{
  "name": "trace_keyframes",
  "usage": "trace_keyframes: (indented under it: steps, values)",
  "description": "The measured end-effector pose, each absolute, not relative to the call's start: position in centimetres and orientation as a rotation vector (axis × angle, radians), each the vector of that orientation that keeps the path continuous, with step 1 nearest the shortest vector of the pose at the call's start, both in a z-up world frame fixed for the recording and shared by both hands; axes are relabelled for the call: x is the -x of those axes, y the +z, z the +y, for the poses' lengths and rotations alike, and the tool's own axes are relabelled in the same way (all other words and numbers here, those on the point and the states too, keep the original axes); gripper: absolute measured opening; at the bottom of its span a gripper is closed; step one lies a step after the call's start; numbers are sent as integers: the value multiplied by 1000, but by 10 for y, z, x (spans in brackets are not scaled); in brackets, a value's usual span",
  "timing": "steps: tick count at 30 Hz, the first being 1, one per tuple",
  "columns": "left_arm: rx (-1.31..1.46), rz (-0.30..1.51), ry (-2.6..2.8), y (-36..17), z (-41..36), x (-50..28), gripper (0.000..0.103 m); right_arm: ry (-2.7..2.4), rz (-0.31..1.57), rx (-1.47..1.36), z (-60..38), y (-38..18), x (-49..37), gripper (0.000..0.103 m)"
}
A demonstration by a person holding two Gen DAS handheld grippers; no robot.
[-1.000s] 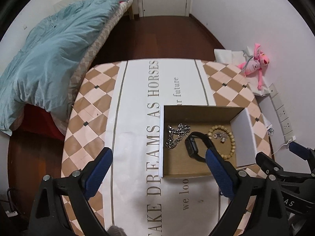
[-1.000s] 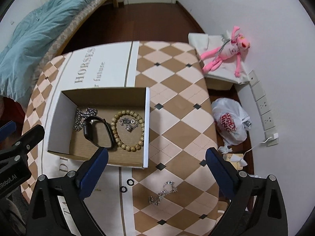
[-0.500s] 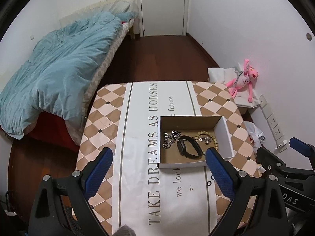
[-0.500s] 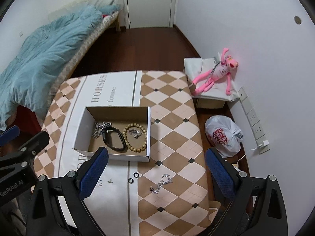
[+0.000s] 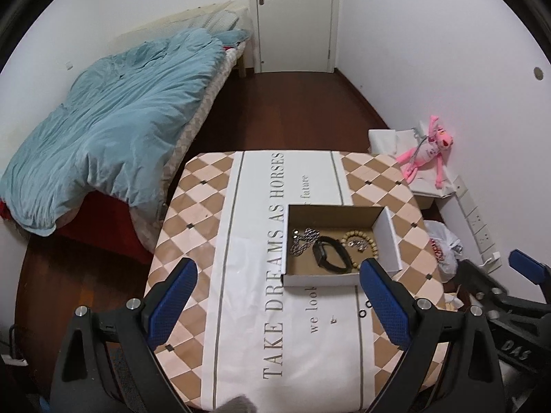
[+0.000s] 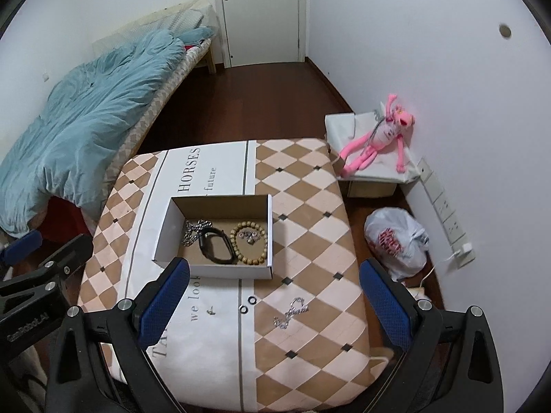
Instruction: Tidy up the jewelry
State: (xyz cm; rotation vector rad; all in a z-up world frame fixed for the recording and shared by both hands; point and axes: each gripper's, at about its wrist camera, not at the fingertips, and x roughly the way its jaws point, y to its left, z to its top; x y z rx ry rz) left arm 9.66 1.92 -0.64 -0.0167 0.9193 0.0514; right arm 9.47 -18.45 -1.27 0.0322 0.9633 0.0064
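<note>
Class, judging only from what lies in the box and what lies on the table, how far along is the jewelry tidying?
Done: steel chain, black band and bead bracelet lie in the box. In hand: nothing; both grippers are open. Left on the table: silver bracelet, two black rings, small stud.

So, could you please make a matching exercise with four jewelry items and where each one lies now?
Things:
1. black wristband
2. bead bracelet
3. silver chain
4. two black rings

Places:
A. on the checkered cloth, outside the box
B. in the box, right part
C. on the white strip, before the box
D. in the box, middle

Pairs: 1-D, 2-B, 3-A, 4-C
</note>
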Motion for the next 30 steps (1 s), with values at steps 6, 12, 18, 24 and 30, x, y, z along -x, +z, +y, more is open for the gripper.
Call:
trace_keyframes:
  steps: [6,12,18,24,30]
  values:
    - [3,973,65,-47,14,-88,96,-49,1080,-105,-216,-62,-87,100]
    - [-33,1083,94,-107,7,-83,96,-66,1204,-184,-243,-142,-80,100]
    - [-54,1159,118,-149,2,-84,96,-85,1221,-212,-254,-192,-99,86]
    - [-56,1212,141,-170,5,-90,96,-91,1234,-163,-244,-218,-123,69]
    - [-60,1232,132,-178,3,-91,96,-84,1196,-56,-227,-221,-127,19]
